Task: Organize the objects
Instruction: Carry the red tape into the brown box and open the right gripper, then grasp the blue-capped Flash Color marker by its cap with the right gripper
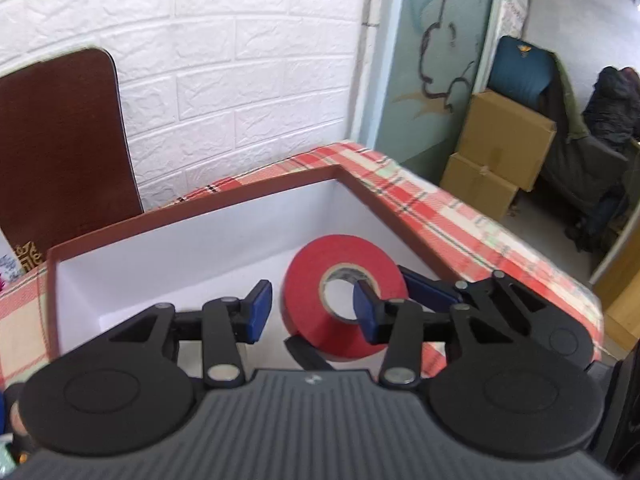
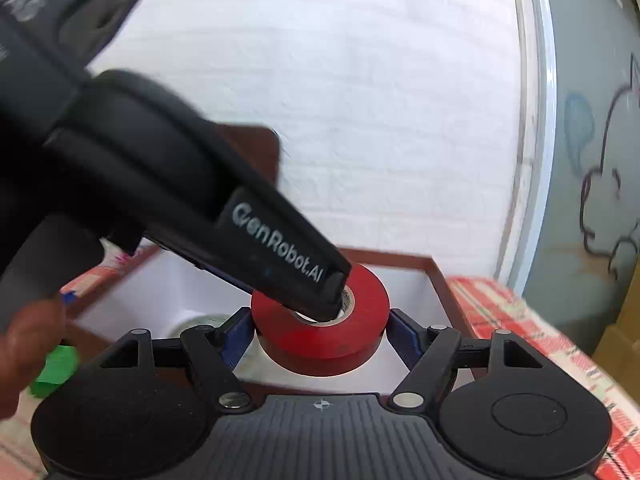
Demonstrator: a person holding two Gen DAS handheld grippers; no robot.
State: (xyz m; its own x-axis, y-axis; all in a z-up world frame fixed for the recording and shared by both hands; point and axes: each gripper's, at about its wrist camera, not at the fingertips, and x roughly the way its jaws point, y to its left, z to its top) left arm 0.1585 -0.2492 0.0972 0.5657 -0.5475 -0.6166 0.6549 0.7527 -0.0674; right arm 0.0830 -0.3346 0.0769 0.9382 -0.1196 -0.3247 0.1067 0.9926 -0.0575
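Red tape roll (image 2: pixel 320 332), clamped between right hand-held gripper (image 2: pixel 320 330)

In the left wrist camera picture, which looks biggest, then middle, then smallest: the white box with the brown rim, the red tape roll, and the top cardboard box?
1. White box
2. Red tape roll
3. Top cardboard box

The cardboard box sits far back, so it may really be bigger than the tape.

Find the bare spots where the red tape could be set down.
The box floor is bare on its left, from the red tape to the left wall. The right corner is crowded: both tongs, left and right, meet there.
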